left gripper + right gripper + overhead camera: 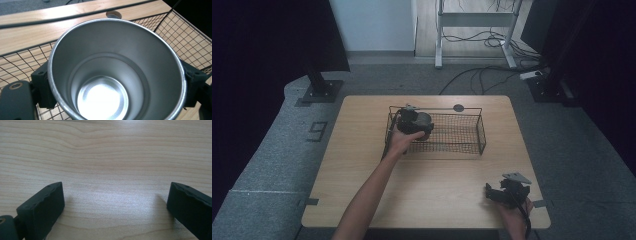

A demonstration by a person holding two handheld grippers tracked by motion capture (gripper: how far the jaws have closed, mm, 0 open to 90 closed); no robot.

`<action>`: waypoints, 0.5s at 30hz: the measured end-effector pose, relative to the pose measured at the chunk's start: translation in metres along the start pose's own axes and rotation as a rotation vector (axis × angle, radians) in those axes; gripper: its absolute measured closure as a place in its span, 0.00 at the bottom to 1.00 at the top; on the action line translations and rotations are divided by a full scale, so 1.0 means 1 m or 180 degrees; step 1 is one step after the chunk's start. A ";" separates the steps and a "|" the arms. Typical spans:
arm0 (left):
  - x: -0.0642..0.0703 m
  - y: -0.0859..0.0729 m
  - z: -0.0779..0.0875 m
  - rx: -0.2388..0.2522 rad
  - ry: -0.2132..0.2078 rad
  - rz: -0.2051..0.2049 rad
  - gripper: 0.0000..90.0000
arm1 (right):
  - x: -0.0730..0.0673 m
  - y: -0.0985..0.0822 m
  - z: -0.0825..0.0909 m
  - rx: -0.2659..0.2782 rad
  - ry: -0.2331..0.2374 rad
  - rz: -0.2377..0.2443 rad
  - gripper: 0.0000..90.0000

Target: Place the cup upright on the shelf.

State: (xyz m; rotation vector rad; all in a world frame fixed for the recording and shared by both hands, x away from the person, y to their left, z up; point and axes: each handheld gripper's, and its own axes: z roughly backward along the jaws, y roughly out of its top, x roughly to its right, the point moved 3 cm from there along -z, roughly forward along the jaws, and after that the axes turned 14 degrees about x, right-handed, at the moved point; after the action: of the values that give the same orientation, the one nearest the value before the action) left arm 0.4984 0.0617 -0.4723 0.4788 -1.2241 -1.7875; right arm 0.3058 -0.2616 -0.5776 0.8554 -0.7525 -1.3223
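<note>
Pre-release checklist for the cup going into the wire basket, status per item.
1. Left gripper shut on the metal cup, jaws on both sides of its wall: ok.
2. Cup empty inside: ok.
3. Cup over the wire basket, at its left end: ok.
4. Cup bottom resting on the basket mesh: cannot tell, the cup hides what is under it.
5. Rest of the basket free of other items: ok.
6. Right gripper open over bare table, well away from the basket: ok.
</note>
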 end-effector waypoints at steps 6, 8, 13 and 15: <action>-0.005 -0.008 -0.007 -0.0083 0.0039 0.0014 0.15 | 0.000 0.000 0.000 -0.0001 0.0000 -0.0002 0.01; -0.008 -0.010 -0.008 -0.0102 0.0058 0.0026 0.15 | 0.000 0.000 0.000 -0.0001 0.0000 -0.0001 0.01; -0.009 -0.014 -0.011 -0.0148 0.0061 0.0056 0.15 | 0.000 0.000 0.000 0.0002 -0.0004 0.0000 0.02; -0.009 -0.015 -0.012 -0.0170 0.0079 0.0044 0.15 | 0.000 0.000 0.000 0.0002 -0.0004 -0.0001 0.02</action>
State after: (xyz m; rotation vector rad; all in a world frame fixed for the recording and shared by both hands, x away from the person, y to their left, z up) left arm 0.5049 0.0641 -0.4924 0.4596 -1.1572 -1.7929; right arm 0.3058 -0.2617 -0.5776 0.8553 -0.7537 -1.3231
